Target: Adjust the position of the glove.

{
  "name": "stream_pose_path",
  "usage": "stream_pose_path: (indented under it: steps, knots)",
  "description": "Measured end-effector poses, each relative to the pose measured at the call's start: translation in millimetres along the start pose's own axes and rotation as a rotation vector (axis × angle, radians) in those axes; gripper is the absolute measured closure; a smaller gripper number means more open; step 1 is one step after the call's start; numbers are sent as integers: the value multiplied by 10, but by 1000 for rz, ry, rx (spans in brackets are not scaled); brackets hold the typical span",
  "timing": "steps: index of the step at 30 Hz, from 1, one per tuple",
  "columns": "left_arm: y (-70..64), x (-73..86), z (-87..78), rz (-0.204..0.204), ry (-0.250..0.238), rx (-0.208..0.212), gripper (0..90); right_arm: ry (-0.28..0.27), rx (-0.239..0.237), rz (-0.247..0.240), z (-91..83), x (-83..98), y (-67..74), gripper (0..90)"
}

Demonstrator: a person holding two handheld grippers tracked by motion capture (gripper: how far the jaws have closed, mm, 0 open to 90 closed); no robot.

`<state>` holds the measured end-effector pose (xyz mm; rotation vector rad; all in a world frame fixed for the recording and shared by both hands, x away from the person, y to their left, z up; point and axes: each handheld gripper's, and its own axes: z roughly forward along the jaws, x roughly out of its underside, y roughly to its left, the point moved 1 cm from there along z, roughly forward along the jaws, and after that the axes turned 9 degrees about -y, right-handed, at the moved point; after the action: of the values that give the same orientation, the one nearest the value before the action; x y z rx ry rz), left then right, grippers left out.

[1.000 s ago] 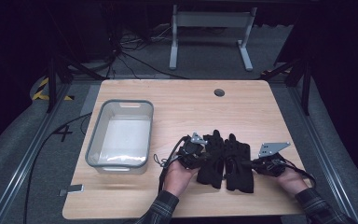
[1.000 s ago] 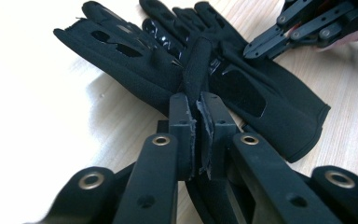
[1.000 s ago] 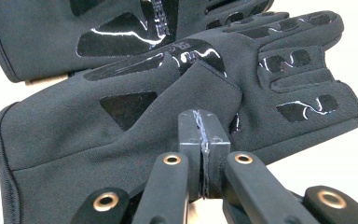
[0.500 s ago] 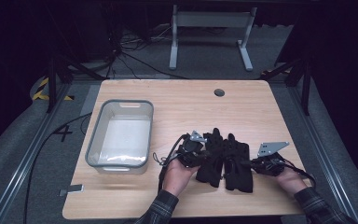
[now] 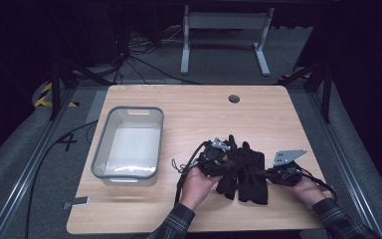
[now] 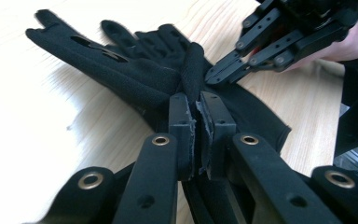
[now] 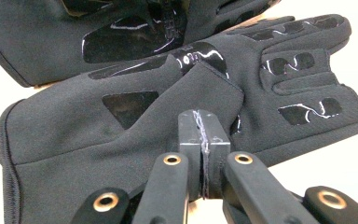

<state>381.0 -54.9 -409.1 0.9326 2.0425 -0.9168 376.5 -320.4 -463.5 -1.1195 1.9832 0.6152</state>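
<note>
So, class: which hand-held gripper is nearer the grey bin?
Left. The left hand-held gripper sits just right of the grey bin; the right hand-held gripper lies beyond the black gloves.

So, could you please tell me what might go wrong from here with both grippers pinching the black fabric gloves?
The left gripper pinches only a thin fold of the black fabric gloves, so it may slip out when lifted. The right gripper also clamps just an edge; pulling apart could stretch the fabric. The two gloves overlap, so one may drag the other short of the clear plastic bin.
</note>
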Motion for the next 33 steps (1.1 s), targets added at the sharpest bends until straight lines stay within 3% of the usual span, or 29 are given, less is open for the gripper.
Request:
stream_pose_path:
  steps: [8, 19, 25, 30, 33]
  knots:
    - [-46, -84, 149, 4, 2, 23, 842, 3, -9, -24, 75, -53, 24, 898]
    - [-148, -75, 376, 4, 18, 48, 840, -8, -18, -32, 76, -43, 23, 893]
    - [-169, -65, 416, 8, 24, 53, 826, -21, 35, -11, -171, 21, -59, 864]
    - [-222, -106, 423, 20, -14, 79, 698, -40, 65, 26, -299, 97, -158, 855]
    - [-237, -143, 383, 32, -37, 85, 672, -46, 75, 31, -351, 113, -186, 827]
